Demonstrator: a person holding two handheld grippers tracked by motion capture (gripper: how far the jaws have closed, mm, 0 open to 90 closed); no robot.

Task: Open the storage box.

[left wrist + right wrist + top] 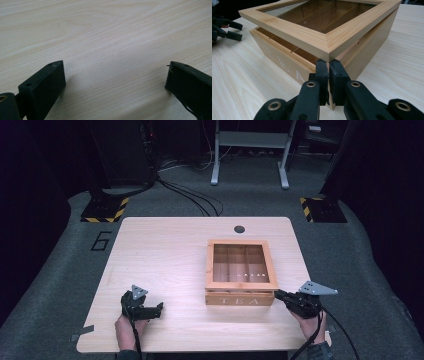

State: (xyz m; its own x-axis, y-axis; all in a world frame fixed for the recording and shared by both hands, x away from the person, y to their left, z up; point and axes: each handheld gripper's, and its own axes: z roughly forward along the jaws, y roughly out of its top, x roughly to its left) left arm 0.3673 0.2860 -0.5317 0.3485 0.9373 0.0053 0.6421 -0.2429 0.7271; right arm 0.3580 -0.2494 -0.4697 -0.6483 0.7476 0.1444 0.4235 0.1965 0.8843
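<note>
A wooden tea box [239,299] with "TEA" on its front stands right of the table's middle. Its glass-paned lid [312,37] is tilted up at the near corner, leaving a gap over the box body [284,63]. My right gripper [329,63] is shut, jaws pressed together with nothing between them, tips tucked under that raised lid corner. In the high view the right gripper [276,294] sits at the box's front right corner. My left gripper [161,307] rests low at the table's front left, open, over bare wood [115,75]. The left gripper [229,30] also shows far left.
The light wooden table [165,250] has a round cable hole [239,229] near its far edge. Beyond it lie floor cables, two hazard-striped bases [105,210] [322,210] and a white stand [250,150].
</note>
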